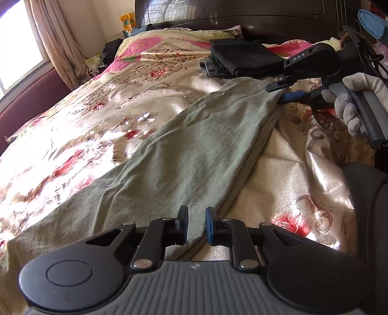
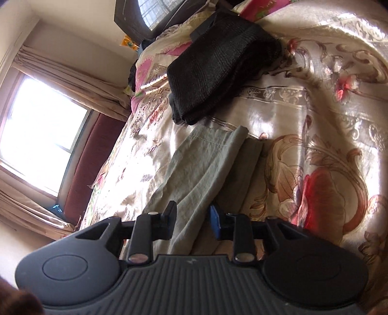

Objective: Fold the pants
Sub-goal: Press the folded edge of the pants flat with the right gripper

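- We are looking at the sage-green pants [image 1: 184,150] lying as one long doubled strip on the floral satin bedspread [image 1: 80,126], their long axis running from the near edge of the bed, where we are standing, up toward the headboard [image 1: 242,14].
- The hemmed leg ends [image 2: 218,138] are lying at the far end of that strip, just short of a stack of folded dark clothes [image 2: 218,70] near the headboard; the wider part is spreading toward the near edge.
- We are clamping the left gripper [image 1: 197,226] on the near end: its jaws are nearly together with the green cloth pinched between them, close to the pants' right-hand seam edge.
- We are holding the right gripper [image 2: 191,223] at the far end, rolled onto its side, with a gloved hand [image 1: 351,101] on its handle. Its jaws are standing apart with the leg fabric running between them, and we are seeing no pad pressing on the cloth.
- So each gripper is sitting at one end of the strip, the right being the nearer to the hems and the left to the near end.
- We are judging that the coming fold turns on this axis: one end is to travel along the strip's length onto the other, so the right gripper is needing a firm pinch on the hems first.
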The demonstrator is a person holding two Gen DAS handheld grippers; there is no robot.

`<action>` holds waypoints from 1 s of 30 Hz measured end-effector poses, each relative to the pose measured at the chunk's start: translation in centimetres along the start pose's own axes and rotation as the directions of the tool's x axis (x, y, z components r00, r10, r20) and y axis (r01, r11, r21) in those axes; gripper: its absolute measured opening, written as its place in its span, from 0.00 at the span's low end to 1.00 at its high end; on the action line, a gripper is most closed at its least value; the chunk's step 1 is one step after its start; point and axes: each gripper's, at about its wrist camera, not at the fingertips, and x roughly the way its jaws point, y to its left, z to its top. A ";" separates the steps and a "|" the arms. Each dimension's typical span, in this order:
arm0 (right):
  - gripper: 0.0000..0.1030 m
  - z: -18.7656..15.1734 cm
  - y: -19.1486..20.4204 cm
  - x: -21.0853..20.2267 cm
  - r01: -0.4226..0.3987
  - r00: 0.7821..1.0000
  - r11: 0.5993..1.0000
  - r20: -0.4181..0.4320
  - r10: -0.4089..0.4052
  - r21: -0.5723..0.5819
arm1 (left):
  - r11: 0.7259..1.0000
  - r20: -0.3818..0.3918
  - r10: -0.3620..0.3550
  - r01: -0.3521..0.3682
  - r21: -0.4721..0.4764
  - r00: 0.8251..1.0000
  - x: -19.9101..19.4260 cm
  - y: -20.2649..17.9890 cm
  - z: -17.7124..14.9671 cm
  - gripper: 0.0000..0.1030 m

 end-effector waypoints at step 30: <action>0.26 -0.3 -0.5 -0.6 0.116 0.993 0.993 0.013 -0.116 0.031 | 0.998 0.016 -0.043 0.043 -0.034 0.999 2.2 -0.6 2.0 0.35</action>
